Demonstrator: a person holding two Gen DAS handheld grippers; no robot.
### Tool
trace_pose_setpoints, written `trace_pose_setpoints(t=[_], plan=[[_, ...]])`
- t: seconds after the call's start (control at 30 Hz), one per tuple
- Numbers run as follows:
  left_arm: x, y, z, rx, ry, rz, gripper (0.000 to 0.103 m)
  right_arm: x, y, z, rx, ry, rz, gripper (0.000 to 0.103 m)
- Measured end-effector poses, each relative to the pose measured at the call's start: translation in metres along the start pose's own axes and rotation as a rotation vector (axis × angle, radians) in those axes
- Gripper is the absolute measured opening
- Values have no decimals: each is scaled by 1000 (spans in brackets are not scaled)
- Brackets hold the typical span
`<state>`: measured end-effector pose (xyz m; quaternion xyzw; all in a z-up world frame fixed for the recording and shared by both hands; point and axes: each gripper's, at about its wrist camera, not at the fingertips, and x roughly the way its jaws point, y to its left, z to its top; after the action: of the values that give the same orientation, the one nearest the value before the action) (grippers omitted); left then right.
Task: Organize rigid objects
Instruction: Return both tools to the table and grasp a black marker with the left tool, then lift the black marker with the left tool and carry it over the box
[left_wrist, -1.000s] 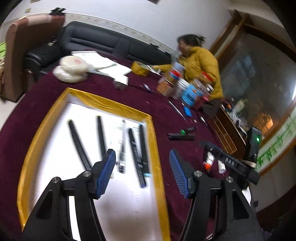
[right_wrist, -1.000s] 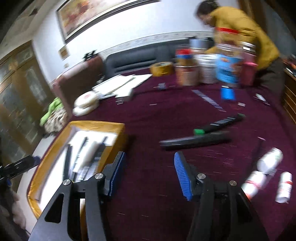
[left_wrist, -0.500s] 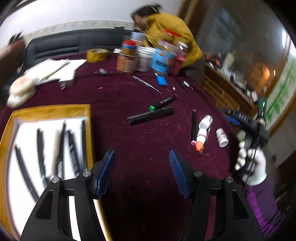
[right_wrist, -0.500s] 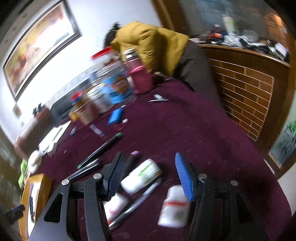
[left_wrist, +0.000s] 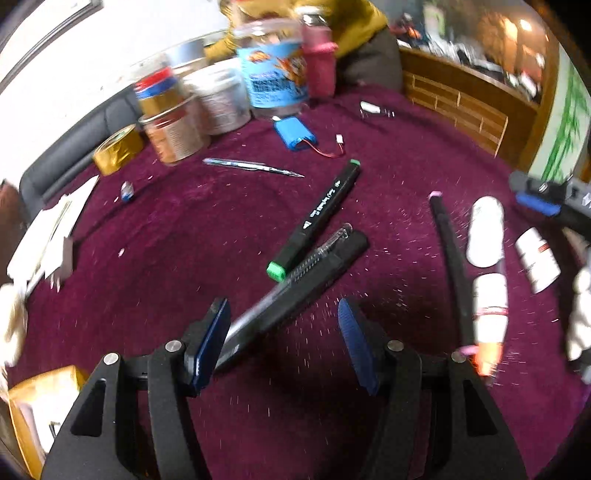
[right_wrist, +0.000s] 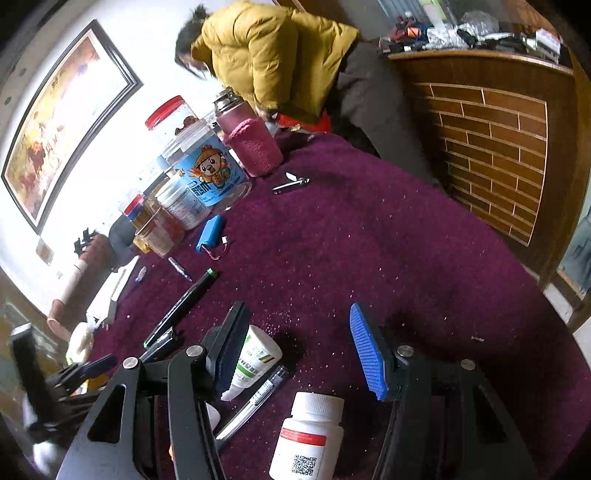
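Note:
My left gripper (left_wrist: 282, 339) hovers open over the purple cloth. The low end of a flat black bar (left_wrist: 314, 280), with a clear pen (left_wrist: 325, 247) lying on it, reaches in beside the left pad, untouched. A green-capped black marker (left_wrist: 317, 218) lies just beyond. To the right are a thin black pen (left_wrist: 450, 258) and three white bottles (left_wrist: 484, 232). My right gripper (right_wrist: 299, 343) is open too. A green-labelled white bottle (right_wrist: 255, 358) lies against its left finger (right_wrist: 232, 332). A red-labelled bottle (right_wrist: 308, 435) and a clear pen (right_wrist: 255, 402) lie nearer the camera.
Jars (right_wrist: 207, 170), a pink-sleeved flask (right_wrist: 251, 144), a blue battery pack (right_wrist: 210, 232) and gold tape (left_wrist: 116, 149) crowd the far side. A person in a yellow jacket (right_wrist: 273, 55) bends there. The gold-rimmed tray (left_wrist: 37, 398) is at lower left. A brick-patterned counter (right_wrist: 491, 147) stands behind.
Both views swung away from the tray to the loose items. The left gripper came down over the black bar. The right gripper settled over the white bottles. Neither grasped anything.

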<state>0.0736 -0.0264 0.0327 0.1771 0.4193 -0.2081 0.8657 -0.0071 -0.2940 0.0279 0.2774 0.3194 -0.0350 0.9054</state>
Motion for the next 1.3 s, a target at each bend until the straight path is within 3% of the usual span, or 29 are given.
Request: trace_pose_setpoints(t=[0.17,0.3,0.37,0.8,0.97,1.03,1.1,1.17,1.23,1.27,1.3], plan=[[24,-10,3,67,18,53,59,4,-6,-1,24,24,2,52],[19,-15,2,81,16,24,20,9,-4,-2,8,36,-12,52],[14,-20,-1,107,17,41,14,10,-3,-2,0,37,-23,52],[-38,-20,-56,-40,97,-122,13,14,-7,-3,12,53,-45,52],[-47,-28,-53,-57,77,-138,13,15,-7,-3,12,58,-48,52],[-39,-28,-48,-85,84,-133,18,15,-9,-3,18,58,-49,52],[-33,-30,-47,-98,91,-147,33,15,-11,-3,26,60,-50,52],[-22,-37,-52,-94,104,-126,37,16,-12,-3,29,66,-50,52],[-24,-46,-54,-42,64,-93,27,19,-11,-4,24,75,-52,52],[-25,-47,-54,-35,63,-104,14,19,-11,-4,20,77,-54,52],[-26,-45,-54,-54,66,-134,12,19,-10,-4,15,77,-58,52]])
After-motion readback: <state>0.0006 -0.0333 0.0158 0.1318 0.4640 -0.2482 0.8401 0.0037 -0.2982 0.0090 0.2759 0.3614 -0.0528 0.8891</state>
